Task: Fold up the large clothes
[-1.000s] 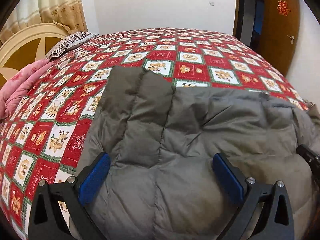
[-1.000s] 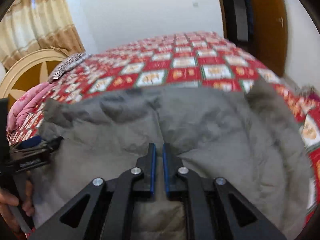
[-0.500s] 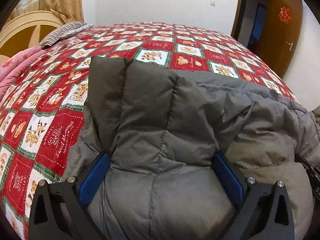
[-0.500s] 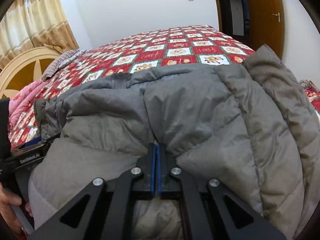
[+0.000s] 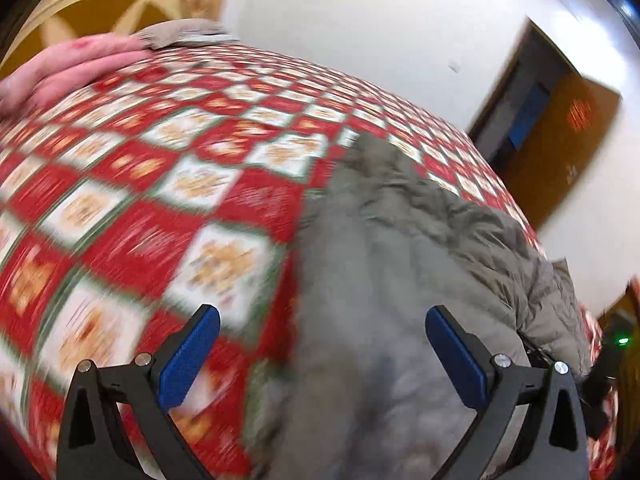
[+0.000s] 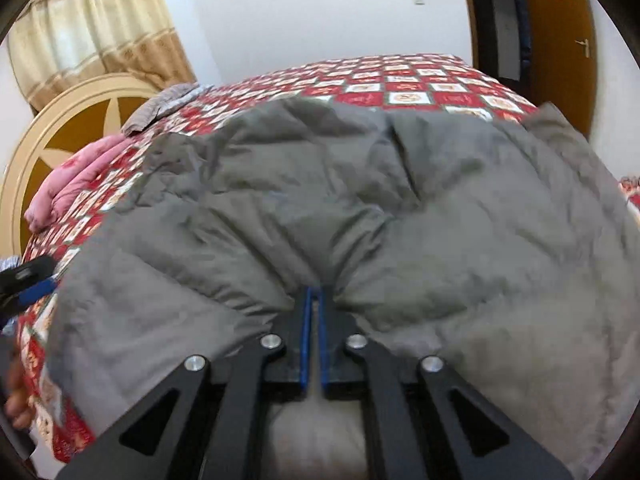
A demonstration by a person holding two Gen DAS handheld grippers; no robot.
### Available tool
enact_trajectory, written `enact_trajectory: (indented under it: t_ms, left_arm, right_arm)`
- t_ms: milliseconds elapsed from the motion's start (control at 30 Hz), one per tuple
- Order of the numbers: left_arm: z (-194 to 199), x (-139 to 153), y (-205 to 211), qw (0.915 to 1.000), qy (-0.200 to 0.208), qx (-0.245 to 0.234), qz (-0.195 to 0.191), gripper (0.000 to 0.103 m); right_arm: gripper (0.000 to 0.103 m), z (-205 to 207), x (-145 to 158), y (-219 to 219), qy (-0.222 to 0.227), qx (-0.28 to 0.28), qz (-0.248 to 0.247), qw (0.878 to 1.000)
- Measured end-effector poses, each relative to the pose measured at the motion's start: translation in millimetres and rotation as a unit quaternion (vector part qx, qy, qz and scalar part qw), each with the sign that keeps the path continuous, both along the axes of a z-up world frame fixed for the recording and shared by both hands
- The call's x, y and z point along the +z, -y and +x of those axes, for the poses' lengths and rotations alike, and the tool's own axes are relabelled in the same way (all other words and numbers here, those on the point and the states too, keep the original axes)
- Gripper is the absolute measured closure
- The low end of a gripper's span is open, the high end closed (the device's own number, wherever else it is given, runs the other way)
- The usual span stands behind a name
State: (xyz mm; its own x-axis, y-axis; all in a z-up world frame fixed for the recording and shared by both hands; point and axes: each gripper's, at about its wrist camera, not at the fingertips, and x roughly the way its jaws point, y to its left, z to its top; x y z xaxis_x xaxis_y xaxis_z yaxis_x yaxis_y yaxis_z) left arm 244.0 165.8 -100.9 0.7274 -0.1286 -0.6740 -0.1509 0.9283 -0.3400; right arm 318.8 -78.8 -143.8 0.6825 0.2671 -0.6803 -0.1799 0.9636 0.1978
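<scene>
A large grey padded jacket [image 6: 360, 200] lies spread on a bed with a red and white checked bedspread [image 6: 404, 88]. My right gripper [image 6: 314, 294] is shut on a bunched fold of the jacket at its near edge. The left wrist view is blurred by motion. There my left gripper [image 5: 320, 316] is open above the jacket's left edge; grey fabric [image 5: 380, 280] lies under the right finger and bedspread [image 5: 140, 200] under the left. Its pads touch nothing. One blue pad of the left gripper [image 6: 38, 290] shows at the left edge of the right wrist view.
A folded pink quilt [image 6: 76, 184] and a striped pillow [image 6: 168, 104] lie at the bed's far left by the round headboard [image 6: 60, 136]. A brown door [image 6: 560, 32] stands open at the far right. A person's hand [image 6: 16, 400] shows at lower left.
My left gripper swung left and rolled, off the middle of the jacket to its left edge. The right jaws closed fully on the fold, and the raised jacket now lies lower.
</scene>
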Motion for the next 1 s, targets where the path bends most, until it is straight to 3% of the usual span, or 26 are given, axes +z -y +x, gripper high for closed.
enact_trajectory:
  t_ms: [133,200,267,367,433,500,600,733,833,933,967,1000]
  left_arm:
    - [-45.6,-7.2,-14.0,0.9991,0.01,0.032,-0.026,0.001]
    - [-62.9,-13.9,-15.7,0.9962,0.014,0.037,-0.078,0.001]
    - [-81.9,-20.9,-14.6,0.9892,0.031,0.042,-0.137,0.001]
    - [-87.5,-35.2,2.8,0.9845,0.02,0.026,-0.172,0.001]
    - [-78.9,-47.8,16.4,0.9821,0.002,0.005,-0.189,0.001]
    - [-67.2,-50.3,25.3,0.9832,0.011,-0.003,-0.182,0.001]
    - [-43.0,-42.1,28.8,0.9836,0.044,-0.005,-0.175,0.001]
    - [-8.9,-43.8,29.3,0.9734,0.063,0.01,-0.22,0.001]
    - [13.9,-45.5,27.7,0.972,0.067,0.024,-0.224,0.001]
    - [26.1,-36.6,29.6,0.9644,0.103,-0.006,-0.243,0.001]
    - [30.6,-28.3,33.4,0.9603,0.12,-0.025,-0.251,0.004]
    - [34.8,-20.9,37.4,0.9611,0.126,-0.031,-0.244,0.016]
  right_arm:
    - [0.102,-0.8,9.8,3.2,-0.018,-0.004,0.003,1.0]
    - [0.093,-10.5,28.9,7.9,0.01,-0.01,0.025,1.0]
    - [0.093,-18.5,45.9,6.1,0.038,-0.009,0.02,0.999]
    - [0.093,-17.5,52.2,-7.5,0.046,0.004,0.011,0.999]
    - [0.093,-5.5,38.9,-15.3,0.031,0.003,0.003,1.0]
    - [0.095,9.5,12.8,-18.0,-0.017,-0.003,0.01,1.0]
    - [0.102,14.2,0.3,-12.9,-0.024,-0.012,0.016,1.0]
    - [0.103,15.7,-3.3,-10.7,-0.035,-0.011,0.024,0.999]
    - [0.103,15.8,-6.2,-11.4,-0.033,-0.01,0.03,0.999]
    - [0.103,16.6,-8.5,-11.4,-0.038,-0.015,0.035,0.999]
    - [0.103,17.4,-8.3,-11.9,-0.039,-0.017,0.038,0.998]
    - [0.103,17.6,-9.1,-10.3,-0.041,-0.022,0.048,0.998]
